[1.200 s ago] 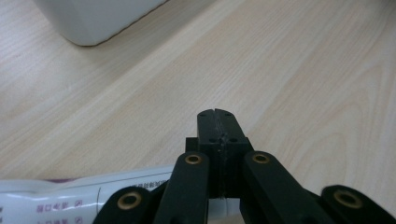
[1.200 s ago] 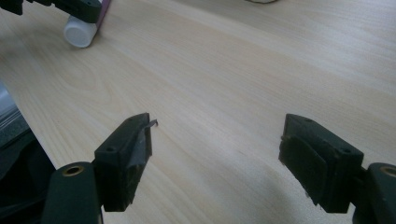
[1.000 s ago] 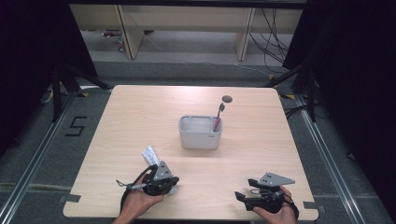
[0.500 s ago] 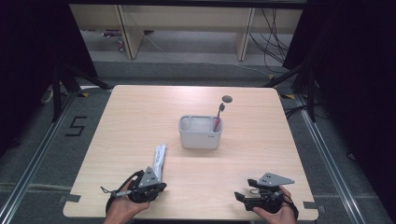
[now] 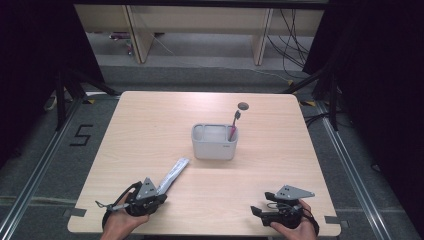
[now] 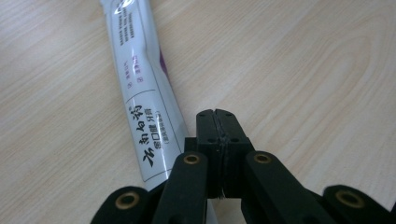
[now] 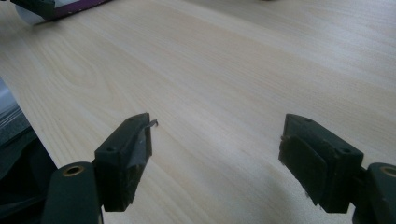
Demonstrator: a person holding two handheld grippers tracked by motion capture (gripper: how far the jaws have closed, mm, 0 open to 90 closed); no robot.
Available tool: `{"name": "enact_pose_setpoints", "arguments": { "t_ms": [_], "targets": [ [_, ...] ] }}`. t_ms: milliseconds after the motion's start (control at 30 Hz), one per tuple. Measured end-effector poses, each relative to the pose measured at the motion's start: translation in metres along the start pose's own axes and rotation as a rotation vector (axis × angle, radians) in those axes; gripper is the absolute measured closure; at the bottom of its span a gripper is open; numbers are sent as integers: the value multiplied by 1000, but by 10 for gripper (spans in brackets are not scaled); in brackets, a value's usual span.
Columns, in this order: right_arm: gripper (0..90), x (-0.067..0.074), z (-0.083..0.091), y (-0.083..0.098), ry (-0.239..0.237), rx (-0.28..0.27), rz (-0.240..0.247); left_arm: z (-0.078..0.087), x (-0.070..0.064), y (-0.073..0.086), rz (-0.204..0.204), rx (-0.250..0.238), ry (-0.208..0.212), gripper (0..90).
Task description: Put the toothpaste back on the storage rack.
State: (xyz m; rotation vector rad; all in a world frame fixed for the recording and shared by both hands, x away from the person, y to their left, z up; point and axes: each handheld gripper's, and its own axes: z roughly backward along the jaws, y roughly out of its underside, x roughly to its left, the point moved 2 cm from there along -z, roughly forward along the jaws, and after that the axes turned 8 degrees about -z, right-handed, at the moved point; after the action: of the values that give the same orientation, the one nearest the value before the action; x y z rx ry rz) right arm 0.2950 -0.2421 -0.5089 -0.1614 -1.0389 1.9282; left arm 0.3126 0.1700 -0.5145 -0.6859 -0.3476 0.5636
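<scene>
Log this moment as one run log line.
left gripper: shut, beside toothpaste tube | tube: flat on table | right gripper: open, empty | holder: toothbrush inside

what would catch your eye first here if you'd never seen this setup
Probably the grey holder at the middle of the table, a pink toothbrush standing in its right end. Next, the white toothpaste tube lying by the shut left gripper, near the front edge.
</scene>
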Motion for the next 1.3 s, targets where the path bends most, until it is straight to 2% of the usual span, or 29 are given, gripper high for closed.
{"name": "enact_pose_setpoints", "arguments": {
  "t_ms": [167, 267, 300, 333, 400, 433, 533, 567, 600, 633, 667, 700, 733, 800, 833, 867, 900, 933, 1033, 1133, 1167, 1200, 1233, 1267, 1300],
  "targets": [
    [258, 0, 1, 0, -5, 10, -2, 1, 6, 3, 2, 18, -10, 888],
    [258, 0, 0, 0, -4, 13, -3, 2, 8, 5, -11, 34, -20, 889],
    [258, 2, 0, 1, -17, 17, -29, 2, 8, 5, -11, 34, -20, 889],
    [258, 1, 0, 0, -11, 13, -14, 2, 8, 5, -7, 31, -19, 889],
    [258, 2, 0, 0, -18, 14, -31, 2, 10, 6, -6, 36, -24, 889],
    [258, 0, 1, 0, -6, 10, -5, 1, 10, 6, -6, 38, -27, 889],
    [258, 0, 1, 0, -4, 9, -2, 2, 14, 7, -1, 48, -35, 889],
    [258, 1, 0, 0, -17, 10, -25, 2, 15, 8, 1, 42, -43, 889],
    [258, -1, 0, 0, -19, 13, 6, 3, 17, 8, 1, 56, -39, 889],
    [258, 0, 1, 0, -12, 10, 5, 3, 17, 8, 1, 56, -39, 888],
    [258, 1, 1, 0, -13, 13, -17, 3, 18, 9, 11, 55, -48, 888],
    [258, 1, 0, 0, -12, 10, -12, 3, 20, 10, 10, 47, -51, 888],
    [258, 2, 0, 0, -19, 14, -30, 3, 20, 10, 8, 48, -53, 887],
    [258, 1, 0, 0, -20, 13, -28, 4, 22, 10, 7, 60, -52, 884],
    [258, -1, 0, 0, -12, 11, 11, 5, 22, 9, 9, 63, -46, 865],
    [258, -1, 0, 0, -12, 9, 10, 6, 22, 8, 16, 61, -43, 854],
    [258, 2, 0, 1, -16, 14, -36, 7, 22, 6, 10, 60, -40, 836],
    [258, 3, 1, 1, -12, 16, -53, 8, 22, 4, 15, 46, -38, 819],
    [258, 2, 0, 0, -18, 16, -31, 11, 23, -4, 12, 55, -27, 774],
    [258, 2, 0, 1, -13, 16, -31, 12, 28, -12, 15, 94, -32, 686],
    [258, 0, 1, 0, -2, 13, -5, 13, 32, -15, -2, 110, -37, 673],
    [259, 2, 0, 0, -11, 15, -21, 12, 35, -18, -4, 126, -50, 646],
    [259, 3, 1, 1, -17, 19, -37, 11, 37, -21, -6, 145, -42, 616],
    [259, 0, 1, -1, 9, 6, 10, 10, 39, -23, -5, 158, -39, 578],
    [259, 2, 0, 0, -7, 3, -20, 8, 41, -25, 0, 169, -44, 561]
  ]
}}
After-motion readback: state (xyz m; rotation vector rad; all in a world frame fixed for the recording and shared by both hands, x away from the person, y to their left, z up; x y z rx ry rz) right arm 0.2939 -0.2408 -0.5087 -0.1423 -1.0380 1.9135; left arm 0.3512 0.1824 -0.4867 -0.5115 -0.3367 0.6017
